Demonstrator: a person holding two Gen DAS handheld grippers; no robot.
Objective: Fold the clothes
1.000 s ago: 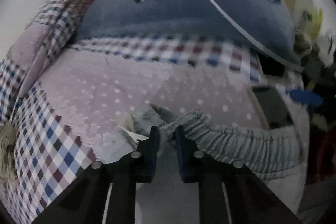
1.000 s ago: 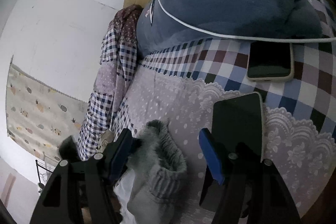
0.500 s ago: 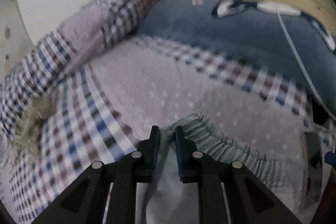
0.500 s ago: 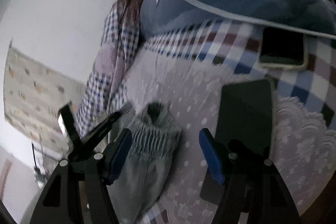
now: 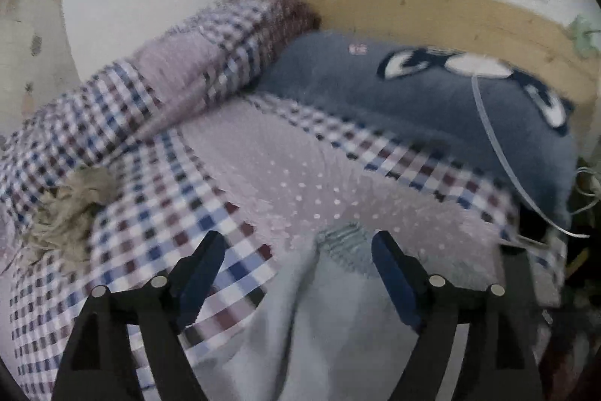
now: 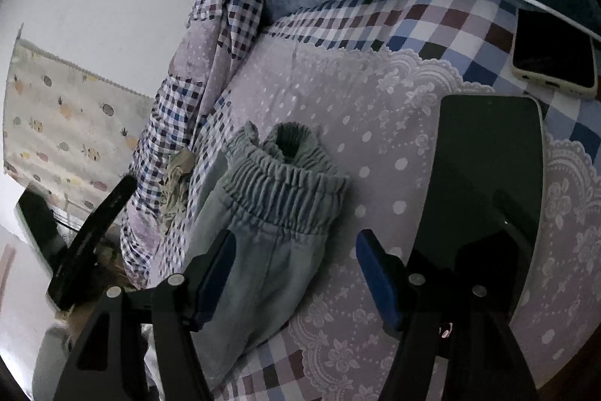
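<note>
Light grey-blue trousers [image 6: 263, 250] with a gathered elastic waistband [image 6: 285, 186] lie folded on the lilac dotted bedspread [image 6: 338, 93]. In the left wrist view the same trousers [image 5: 300, 333] spread below my left gripper [image 5: 296, 250], which stands open just above the waistband [image 5: 342, 243], holding nothing. My right gripper [image 6: 296, 250] is open too, its left finger over the trouser leg and its right finger above the bedspread. The left gripper's black body [image 6: 94, 235] shows at the left edge of the right wrist view.
A blue plush pillow [image 5: 432, 108] lies at the wooden headboard [image 5: 450, 17]. A checked quilt [image 5: 131, 108] is bunched along the wall, with a beige crumpled cloth [image 5: 71, 205] beside it. A dark tablet [image 6: 488, 183] and a phone [image 6: 552, 55] lie right of the trousers.
My left gripper was shut on the waistband and has now opened and let it go. The trousers have come to rest flat on the bed. The right gripper stayed open.
</note>
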